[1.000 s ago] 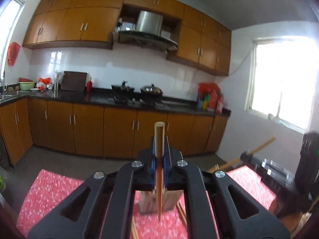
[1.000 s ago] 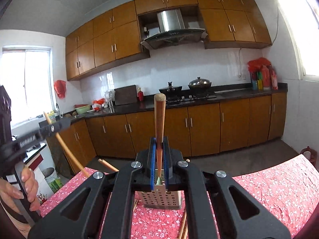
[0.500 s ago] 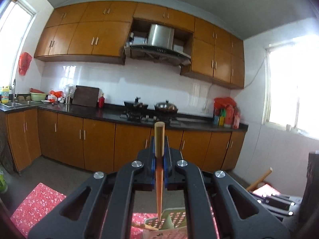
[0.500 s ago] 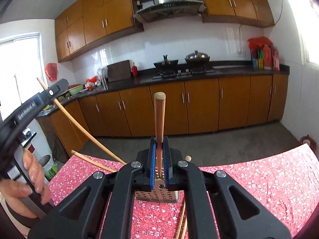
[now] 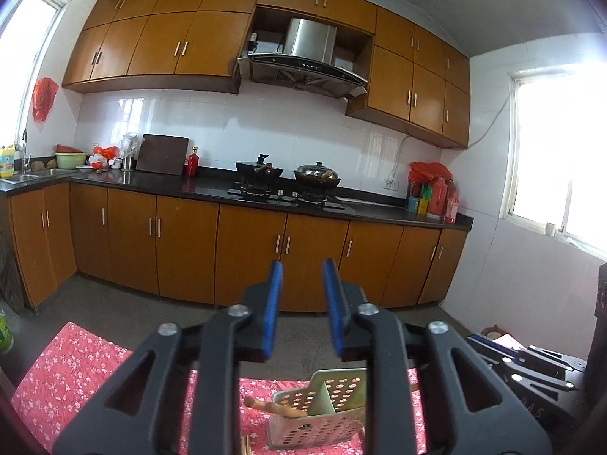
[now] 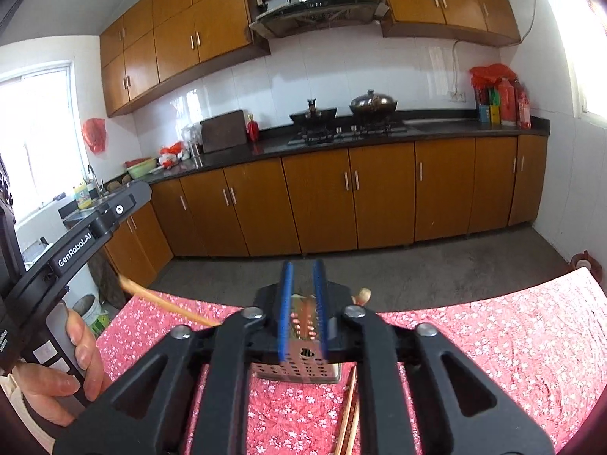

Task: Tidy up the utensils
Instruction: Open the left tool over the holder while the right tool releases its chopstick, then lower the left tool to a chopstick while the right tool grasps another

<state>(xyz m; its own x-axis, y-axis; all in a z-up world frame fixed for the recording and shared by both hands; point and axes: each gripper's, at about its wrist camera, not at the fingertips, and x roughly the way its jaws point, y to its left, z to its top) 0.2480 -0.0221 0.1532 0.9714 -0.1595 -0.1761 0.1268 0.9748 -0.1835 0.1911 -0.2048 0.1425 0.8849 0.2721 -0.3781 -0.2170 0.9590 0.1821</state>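
My left gripper [image 5: 302, 271] is open and empty, above a perforated metal utensil holder [image 5: 322, 417] on the red floral tablecloth [image 5: 64, 371]. A wooden chopstick end [image 5: 273, 407] leans out of the holder. My right gripper [image 6: 302, 269] is open and empty, just above the same holder [image 6: 299, 371]. One chopstick [image 6: 167, 303] slants out of the holder to the left, and another tip [image 6: 363, 295] pokes up on the right. More chopsticks [image 6: 347, 417] lie on the cloth in front of the holder.
The left gripper body [image 6: 76, 242] and the hand holding it fill the left of the right wrist view. The right gripper body [image 5: 531, 371] sits at the right of the left wrist view. Kitchen cabinets [image 6: 341, 197] and grey floor lie beyond the table edge.
Both grippers held a chopstick upright over the holder; both have opened and the chopsticks have dropped into the holder. Both views have tilted upward a little.
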